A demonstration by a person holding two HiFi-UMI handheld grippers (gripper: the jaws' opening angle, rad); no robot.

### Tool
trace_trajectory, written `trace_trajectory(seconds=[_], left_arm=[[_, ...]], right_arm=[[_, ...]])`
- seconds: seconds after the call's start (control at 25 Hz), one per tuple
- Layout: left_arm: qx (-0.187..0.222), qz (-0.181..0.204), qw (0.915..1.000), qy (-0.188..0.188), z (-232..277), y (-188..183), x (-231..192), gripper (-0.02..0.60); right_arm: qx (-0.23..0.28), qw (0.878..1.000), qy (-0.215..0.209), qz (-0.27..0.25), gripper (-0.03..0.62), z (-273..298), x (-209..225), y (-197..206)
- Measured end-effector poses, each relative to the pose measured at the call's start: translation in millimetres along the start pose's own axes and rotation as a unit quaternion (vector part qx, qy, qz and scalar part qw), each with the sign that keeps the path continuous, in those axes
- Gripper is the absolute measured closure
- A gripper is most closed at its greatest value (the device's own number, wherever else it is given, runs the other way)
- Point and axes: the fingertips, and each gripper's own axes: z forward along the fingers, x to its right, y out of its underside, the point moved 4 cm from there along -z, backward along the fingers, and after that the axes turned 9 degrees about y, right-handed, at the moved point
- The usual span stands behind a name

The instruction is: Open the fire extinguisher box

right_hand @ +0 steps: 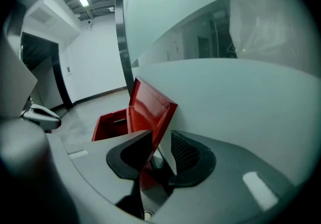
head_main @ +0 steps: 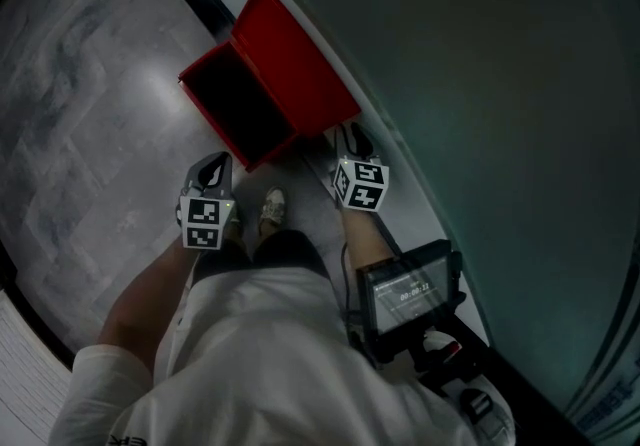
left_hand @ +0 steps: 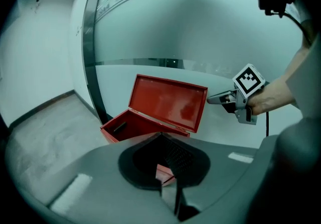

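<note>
1. Nearest: one shoe [head_main: 272, 206] on the floor [head_main: 90, 134], set between two grippers, one in each hand. One screen [head_main: 405, 289] mounted beside the right arm.
2. Left gripper [head_main: 210, 169]: released, jaws a little apart and nothing between them. Close to the near corner of the box [head_main: 235, 99], not touching.
3. Right gripper [head_main: 352, 142]: released as well, jaws apart on either side of the near edge of the lid [head_main: 300, 64]. A sliver of gap visible between that edge and one jaw.
4. One red box, standing on the floor and already open, hollow facing up, long back side along the glass wall [head_main: 480, 54].
5. One lid, hinged on the back edge, raised past upright and leaning toward the wall. Touching it or not: cannot tell.
6. Room to move: broad floor to the left and front of the box. Shut in by the wall on the right. One dark post [left_hand: 90, 57] just beyond the far end.
</note>
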Motion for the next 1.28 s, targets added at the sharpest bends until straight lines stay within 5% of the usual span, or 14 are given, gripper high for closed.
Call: trace_trajectory(seconds=[0.48, 0.76, 1.0, 1.28], left_arm=[[0.104, 0.013, 0.9945, 0.011, -39, -47, 12, 0.578], [0.207, 0.035, 0.9772, 0.034, -125, -73, 23, 0.578], [0.283, 0.068, 0.9537, 0.075, -208, -88, 45, 0.578], [0.314, 0.075, 0.9419, 0.093, -262, -76, 71, 0.578]], right_arm=[[0.118, 0.987, -0.095, -0.046, 0.576, -90, -86, -57], [0.185, 0.976, -0.108, -0.036, 0.580, -182, -145, -80], [0.243, 0.963, -0.112, -0.036, 0.580, -273, -193, -82], [0.277, 0.951, -0.129, -0.041, 0.582, -344, -218, -70]])
